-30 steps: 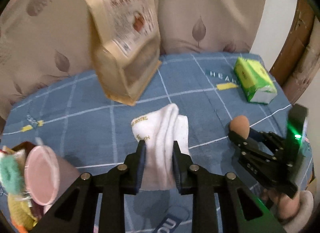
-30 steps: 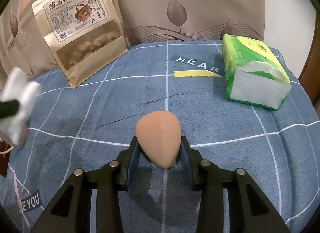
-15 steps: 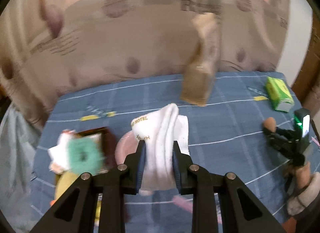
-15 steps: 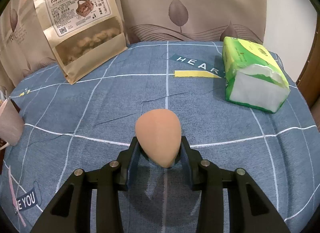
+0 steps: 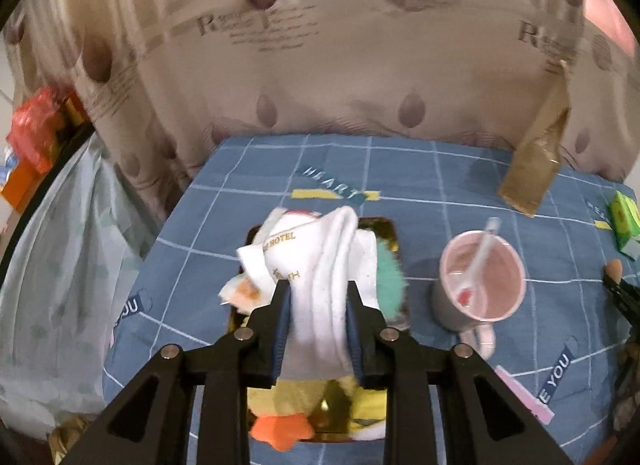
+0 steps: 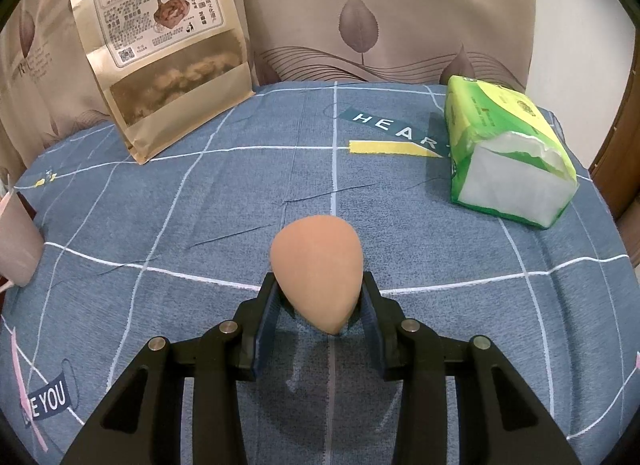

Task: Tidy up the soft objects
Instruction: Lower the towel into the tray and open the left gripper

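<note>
The white hotel sock [image 5: 334,265] is what I am carrying with my left gripper [image 5: 318,307], jaws clamped on its folded middle so the loose ends droop on either side. Taking the gold-lined box [image 5: 390,231] as my landmark, the sock hangs directly above it, over the soft things already piled inside: a teal fluffy piece [image 5: 390,281] on the box's right side, an orange-and-white plush [image 5: 244,293] on its left, and a yellow toy with an orange foot [image 5: 288,409] at the near end. The pink mug [image 5: 482,283] with a spoon [image 5: 482,255] in it stands just to the right of the box, and the brown snack pouch [image 5: 534,169] leans against the curtain well beyond it.

My right gripper [image 6: 320,311] is closed on the beige makeup sponge [image 6: 318,265], held over the blue cloth far to the right of the box; its tip shows at the edge of the left view. The green tissue pack [image 6: 508,157] lies farther right still.

My judgement is that I am about to drop the sock. The box looks nearly full, so the worry is that the sock lands on the heap and slides over the rim onto the cloth, or that one trailing end catches the mug's spoon and tips it. If I lower too far, my fingers could press into the plush and drag something out when I lift away. I cannot tell how deep the box is.
</note>
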A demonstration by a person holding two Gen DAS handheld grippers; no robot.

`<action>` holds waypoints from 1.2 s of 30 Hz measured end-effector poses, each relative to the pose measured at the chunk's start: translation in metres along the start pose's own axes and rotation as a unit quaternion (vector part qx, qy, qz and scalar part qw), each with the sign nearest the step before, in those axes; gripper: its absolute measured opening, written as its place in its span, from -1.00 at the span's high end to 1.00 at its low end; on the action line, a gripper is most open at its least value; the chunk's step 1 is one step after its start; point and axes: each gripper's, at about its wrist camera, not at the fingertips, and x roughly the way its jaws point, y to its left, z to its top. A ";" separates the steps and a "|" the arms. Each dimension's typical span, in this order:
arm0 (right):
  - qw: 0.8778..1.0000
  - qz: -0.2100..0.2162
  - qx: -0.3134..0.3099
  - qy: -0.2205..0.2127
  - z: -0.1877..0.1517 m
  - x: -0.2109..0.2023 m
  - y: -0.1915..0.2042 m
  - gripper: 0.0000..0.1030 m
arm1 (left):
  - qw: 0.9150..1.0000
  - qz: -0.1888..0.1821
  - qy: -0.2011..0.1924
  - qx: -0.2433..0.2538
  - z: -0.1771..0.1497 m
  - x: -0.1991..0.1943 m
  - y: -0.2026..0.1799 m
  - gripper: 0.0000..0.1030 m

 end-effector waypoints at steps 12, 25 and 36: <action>1.000 -0.006 -0.006 0.001 0.000 0.001 0.002 0.30 | 0.999 0.015 0.033 -0.017 -0.006 0.041 0.032 0.16; 1.000 -0.007 -0.009 0.000 -0.001 0.001 0.003 0.32 | 0.999 0.018 0.038 -0.008 -0.008 0.043 0.036 0.00; 0.999 0.003 -0.028 -0.015 0.006 -0.021 0.014 0.37 | 0.999 0.027 0.001 -0.023 -0.018 0.009 0.034 -0.04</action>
